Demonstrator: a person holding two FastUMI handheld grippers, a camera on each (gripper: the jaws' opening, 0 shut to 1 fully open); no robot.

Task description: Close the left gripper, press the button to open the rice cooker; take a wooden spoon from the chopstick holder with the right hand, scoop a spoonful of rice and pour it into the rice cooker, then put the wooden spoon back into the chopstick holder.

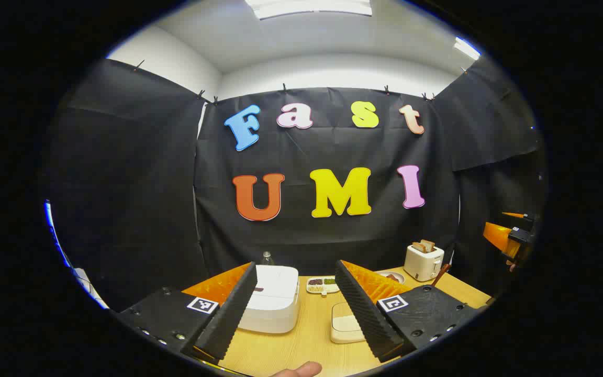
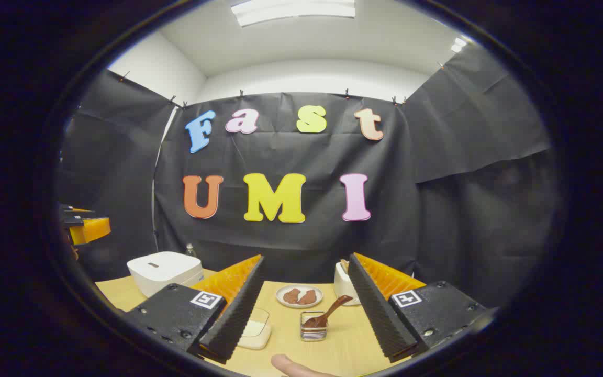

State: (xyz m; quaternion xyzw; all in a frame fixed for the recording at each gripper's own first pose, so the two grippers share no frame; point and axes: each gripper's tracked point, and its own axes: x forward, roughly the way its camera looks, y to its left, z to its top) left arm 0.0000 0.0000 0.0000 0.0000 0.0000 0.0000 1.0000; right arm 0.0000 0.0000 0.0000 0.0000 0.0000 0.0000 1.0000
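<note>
The white rice cooker (image 1: 272,303) sits on the wooden table with its lid down, just ahead of my left gripper (image 1: 296,264), which is open and empty above the table. In the right gripper view the rice cooker (image 2: 164,269) stands at the far left. A wooden spoon (image 2: 330,311) leans in a small clear chopstick holder (image 2: 314,327), below and ahead of my right gripper (image 2: 306,257), also open and empty. A shallow box of pale rice (image 2: 255,327) lies left of the holder, and the same box (image 1: 346,324) lies right of the cooker in the left gripper view.
A white toaster (image 1: 423,260) with bread stands at the back right, with a plate of brown food (image 2: 299,296) beside it. A small divided dish (image 1: 322,284) and a bottle (image 1: 266,257) lie behind the cooker. The wooden table (image 1: 301,345) runs to the cloth wall.
</note>
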